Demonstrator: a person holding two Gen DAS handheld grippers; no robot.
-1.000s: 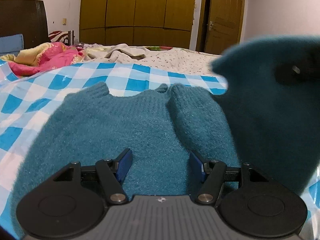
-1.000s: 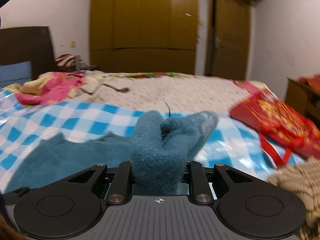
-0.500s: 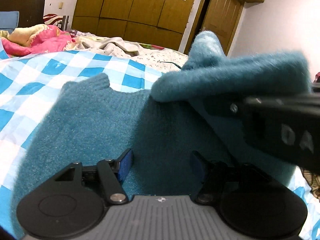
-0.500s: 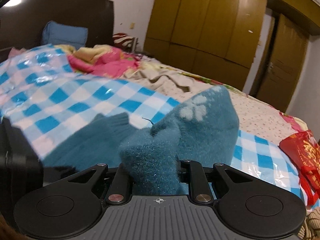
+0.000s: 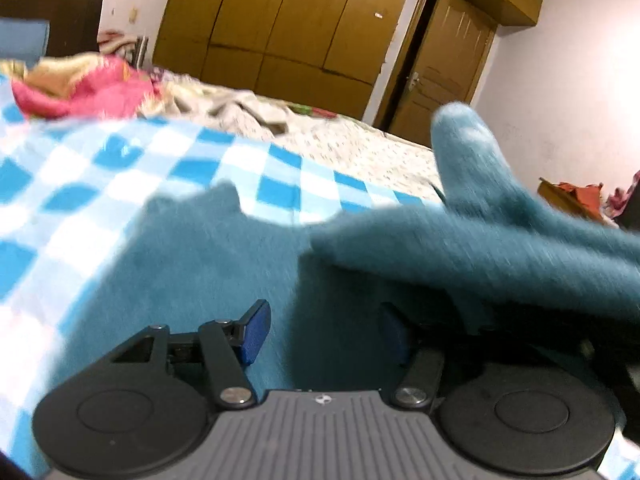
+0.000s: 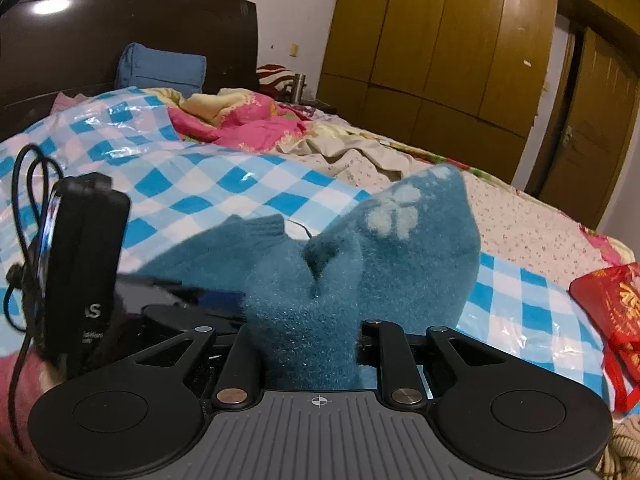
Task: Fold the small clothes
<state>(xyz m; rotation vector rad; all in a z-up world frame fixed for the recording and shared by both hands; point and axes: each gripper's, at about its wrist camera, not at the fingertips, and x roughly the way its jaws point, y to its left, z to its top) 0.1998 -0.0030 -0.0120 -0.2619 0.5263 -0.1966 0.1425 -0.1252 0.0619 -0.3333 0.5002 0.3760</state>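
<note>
The teal fuzzy sweater (image 5: 192, 264) lay spread on the blue-and-white checked plastic sheet (image 5: 100, 176) that covered the bed, its neck end towards the wooden wardrobe (image 5: 280, 28). The left gripper (image 5: 324, 332) hung low over the sweater's body with its jaws apart and the blue pads (image 5: 254, 330) clear of the knit; they had just been closing a little, with only flat sweater beneath them and nothing pinched. The right gripper (image 6: 312, 340) was clamped on a bunched fold of the sweater (image 6: 360, 264), the fabric filling the narrow gap between its fingers and rising in front of the lens, with a pale paw-print motif (image 6: 394, 216) on the raised part. In the left wrist view that raised part (image 5: 480, 240) crossed above the flat body, blurred. A pink and yellow quilt (image 6: 240, 116) lay crumpled farther up the bed, and a red bag (image 6: 612, 312) sat at the right edge.
</note>
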